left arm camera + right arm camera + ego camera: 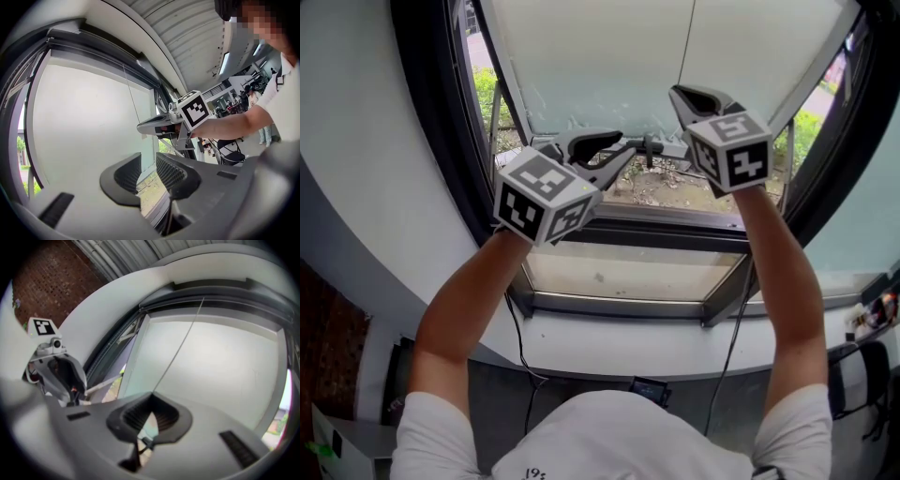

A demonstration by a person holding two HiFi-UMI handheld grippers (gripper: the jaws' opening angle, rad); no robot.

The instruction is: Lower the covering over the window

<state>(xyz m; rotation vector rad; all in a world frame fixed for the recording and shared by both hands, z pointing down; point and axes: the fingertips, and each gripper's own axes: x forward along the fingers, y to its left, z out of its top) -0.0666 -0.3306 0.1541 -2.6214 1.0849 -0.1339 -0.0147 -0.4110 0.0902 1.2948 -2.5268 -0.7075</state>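
Observation:
A pale roller blind (pixel 600 56) covers the upper part of the window, its bottom edge just above my grippers. A thin pull cord (pixel 688 37) hangs down in front of it. My right gripper (pixel 678 92) is raised to the cord and shut on it; in the right gripper view the cord (pixel 180 345) runs straight down into the closed jaws (pixel 151 394). My left gripper (pixel 619 155) is held lower and to the left, open, with nothing between its fingers (pixel 149 176). The left gripper view also shows the blind (pixel 84 122) and the right gripper (pixel 143 129).
The black window frame (pixel 441 141) surrounds the glass, with a white sill (pixel 628 342) below. A dark handle fitting (pixel 652 145) sits on the lower window bar. Cables (pixel 520 347) hang under the sill. Chairs and people (pixel 234 150) stand in the room behind.

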